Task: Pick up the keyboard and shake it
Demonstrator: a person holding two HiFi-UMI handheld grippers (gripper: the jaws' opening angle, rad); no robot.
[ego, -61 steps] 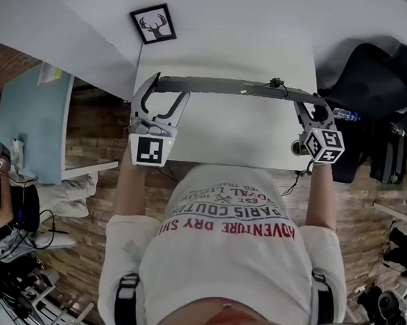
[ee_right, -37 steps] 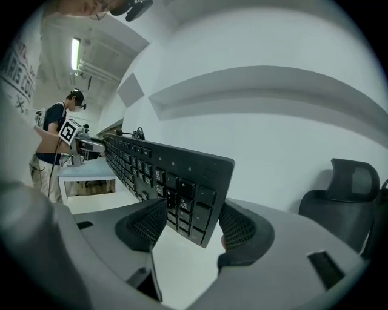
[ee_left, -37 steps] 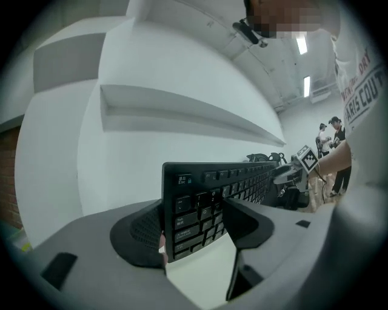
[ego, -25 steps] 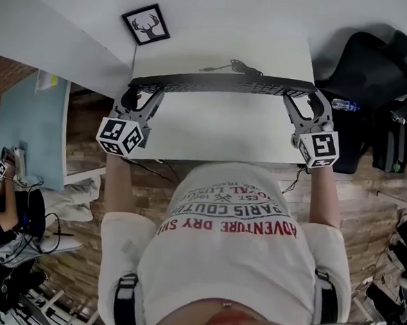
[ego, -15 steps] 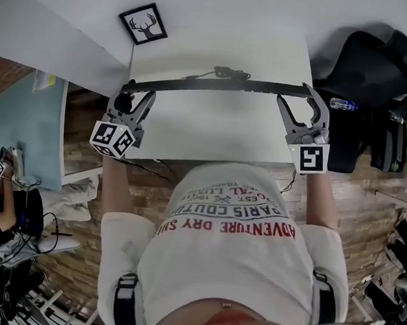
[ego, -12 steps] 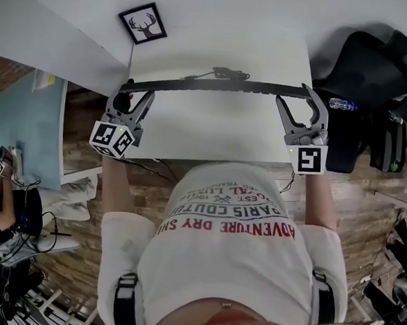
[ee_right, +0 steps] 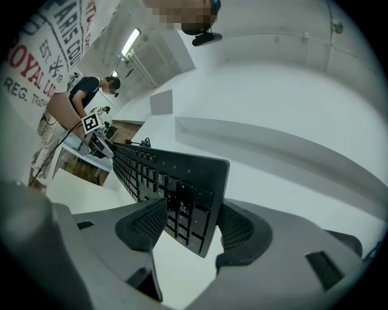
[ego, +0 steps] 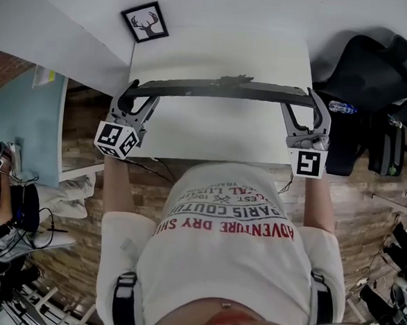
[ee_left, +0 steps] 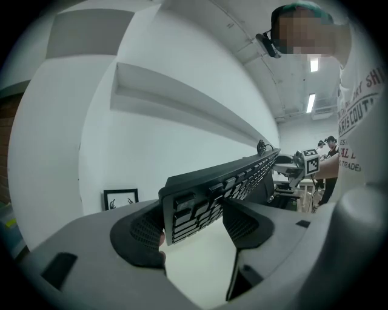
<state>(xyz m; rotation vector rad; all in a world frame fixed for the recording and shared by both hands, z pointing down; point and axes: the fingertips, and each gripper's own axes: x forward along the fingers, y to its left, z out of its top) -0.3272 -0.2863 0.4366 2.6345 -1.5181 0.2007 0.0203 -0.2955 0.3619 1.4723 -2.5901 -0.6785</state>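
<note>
White surface [ego: 219, 135] fills the head view, with a framed deer picture [ego: 144, 22] at its far left corner and a black chair [ego: 366, 72] just past its right edge. The keyboard [ego: 222, 90] hangs above the surface, tipped on edge and spanning nearly its whole width. The left hand-held gripper [ego: 135, 96] and right hand-held gripper [ego: 306, 111] pinch its two ends.

Left gripper view: both jaws press on the keyboard's [ee_left: 212, 194] short end, with white wall and open room beyond.

Right gripper view: the jaws clamp the keyboard's [ee_right: 176, 181] other end, keys facing the person.
</note>
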